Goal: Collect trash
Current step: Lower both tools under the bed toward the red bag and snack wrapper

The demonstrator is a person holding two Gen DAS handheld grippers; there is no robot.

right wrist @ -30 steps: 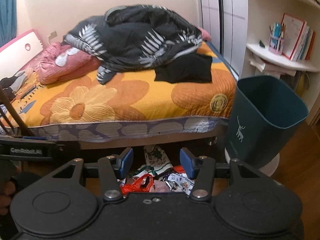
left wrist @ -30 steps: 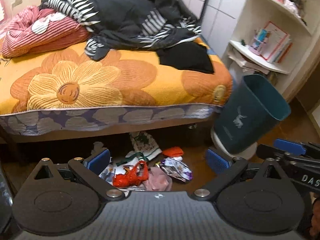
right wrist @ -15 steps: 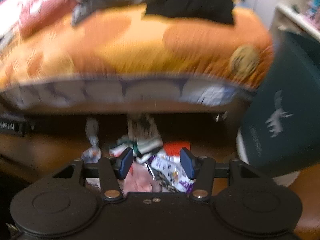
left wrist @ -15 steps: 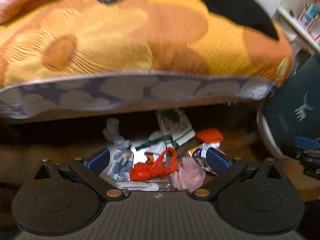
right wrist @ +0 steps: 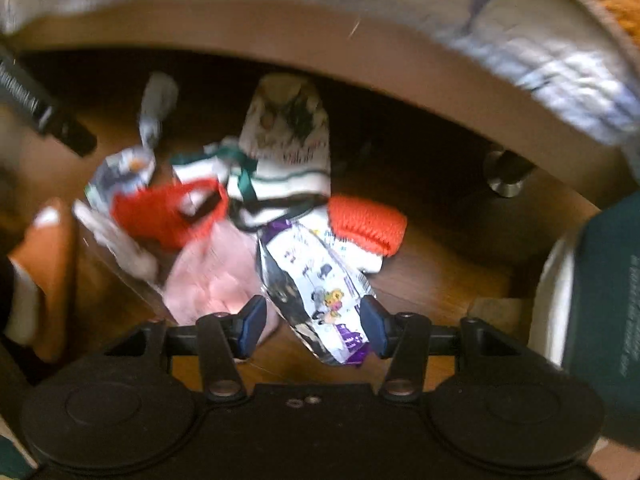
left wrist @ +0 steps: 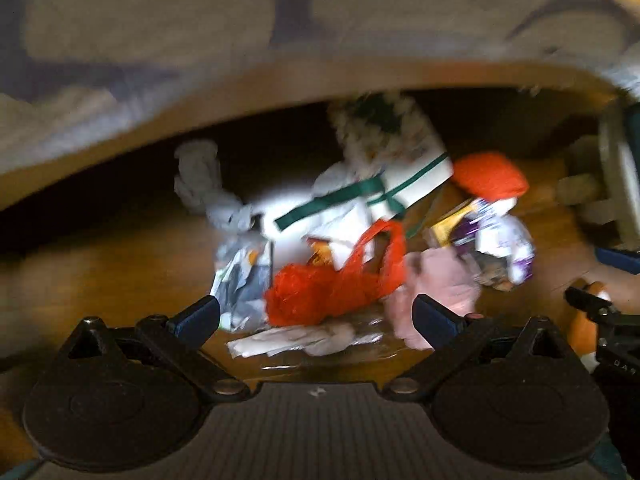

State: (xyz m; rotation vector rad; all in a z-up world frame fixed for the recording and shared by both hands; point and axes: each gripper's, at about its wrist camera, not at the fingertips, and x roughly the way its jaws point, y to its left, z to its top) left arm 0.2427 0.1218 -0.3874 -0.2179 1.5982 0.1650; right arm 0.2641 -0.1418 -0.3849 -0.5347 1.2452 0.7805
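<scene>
A heap of trash lies on the wooden floor at the bed's edge. In the left wrist view my left gripper (left wrist: pixel 316 320) stands open just short of a red plastic bag (left wrist: pixel 332 288), with a clear wrapper (left wrist: pixel 304 340) between its fingers. A pink bag (left wrist: pixel 440 280) lies to the right. In the right wrist view my right gripper (right wrist: pixel 314 326) is open astride a white and purple snack wrapper (right wrist: pixel 316 284), fingers apart from it. Beside it lie the pink bag (right wrist: pixel 212 276), the red bag (right wrist: pixel 168 212), an orange knitted piece (right wrist: pixel 368 224) and a white bag with green ribbon (right wrist: pixel 280 160).
The bed frame (right wrist: pixel 320 40) overhangs the heap closely. A dark green bin (right wrist: pixel 604 300) on a white base stands at the right. A bed leg (right wrist: pixel 504 172) is behind the trash. An orange slipper (right wrist: pixel 40 272) sits at the left, and the other gripper's body (left wrist: pixel 608 320) shows at right.
Both grippers have dropped and tilted down from the bed toward the floor heap, closing in on it. The right one now straddles the snack wrapper. Both stay open.
</scene>
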